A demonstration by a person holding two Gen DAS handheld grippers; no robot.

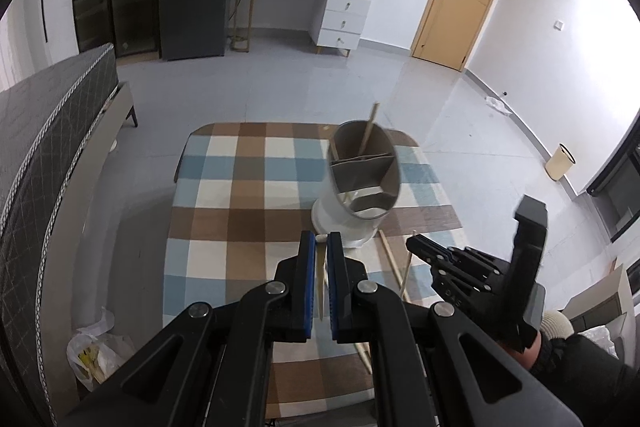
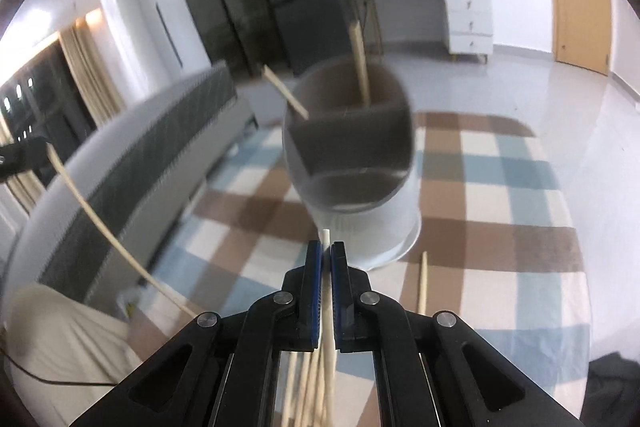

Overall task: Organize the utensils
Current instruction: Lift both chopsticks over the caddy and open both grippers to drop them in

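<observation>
No text, label, brand or number can be read in either view; faint embossed marks on the right gripper (image 1: 416, 247) stay illegible.

On the table (image 1: 240, 195) before me the utensil holder (image 1: 360, 183) stands right of frame centre with two chopsticks (image 1: 366, 133) in its far compartment, loose chopsticks (image 1: 390, 259) lie on the table at its lower right, and beyond it, upper centre, stands a dresser (image 1: 320, 3).
</observation>
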